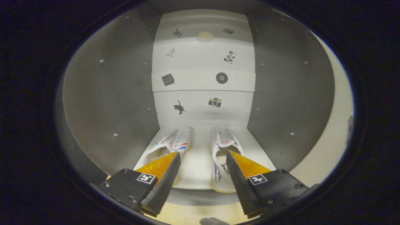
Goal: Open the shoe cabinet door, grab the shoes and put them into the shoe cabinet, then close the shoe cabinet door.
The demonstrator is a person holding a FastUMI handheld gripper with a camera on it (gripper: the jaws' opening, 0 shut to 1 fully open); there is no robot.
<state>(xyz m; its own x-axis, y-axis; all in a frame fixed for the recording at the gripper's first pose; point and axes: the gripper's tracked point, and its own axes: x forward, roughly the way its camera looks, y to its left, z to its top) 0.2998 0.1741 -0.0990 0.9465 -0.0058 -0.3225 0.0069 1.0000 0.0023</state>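
Facing the shoe cabinet (109, 93) interior, your fingers (202, 155) spread wide and empty, left shoe (175, 142) at 11 o'clock, right shoe (220, 162) at 1 o'clock, both on the shelf (197, 165).

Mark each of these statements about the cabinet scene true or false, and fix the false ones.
1. Two shoes sit inside the cabinet. True.
2. The gripper is shut on a shoe. False: its fingers are apart, holding nothing.
3. The cabinet's back wall carries small stickers. True.
4. The shoes lie stacked on each other. False: they lie side by side with a gap between.
5. The shoes rest on the cabinet's bottom shelf. True.
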